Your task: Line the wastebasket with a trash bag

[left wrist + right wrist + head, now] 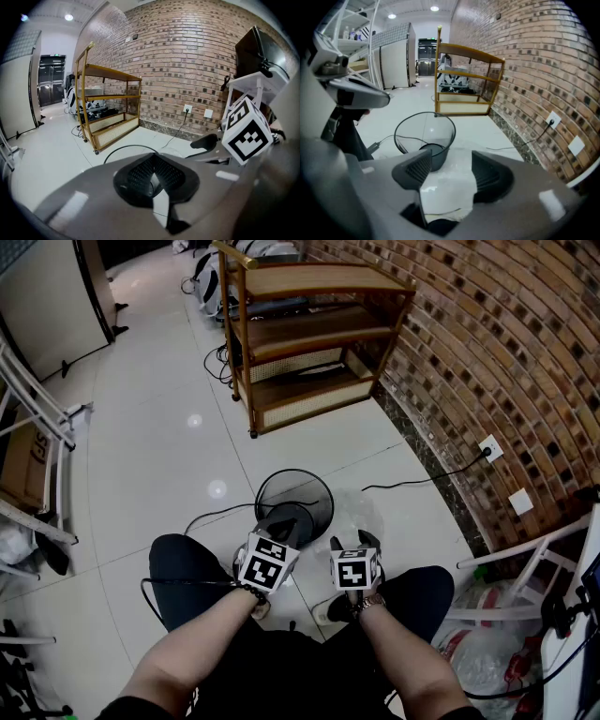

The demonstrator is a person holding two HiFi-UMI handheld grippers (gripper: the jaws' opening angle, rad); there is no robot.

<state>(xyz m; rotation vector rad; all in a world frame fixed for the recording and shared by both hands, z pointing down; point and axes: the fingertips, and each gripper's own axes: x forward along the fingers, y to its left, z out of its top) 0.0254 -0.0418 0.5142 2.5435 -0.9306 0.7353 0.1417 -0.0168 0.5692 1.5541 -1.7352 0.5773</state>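
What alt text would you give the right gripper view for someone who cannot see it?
Open jaws of the right gripper frame a pale trash bag lying on the floor. Just beyond stands an unlined black wastebasket, with a wooden shelf unit behind and a brick wall at right.

The head camera is looking steeply down from high above the floor [159, 427], while the two gripper cameras are riding low and near, both facing the wastebasket [317, 498], the wooden shelf [309, 329] and the brick wall [487, 362] on the right, which all three views are sharing.
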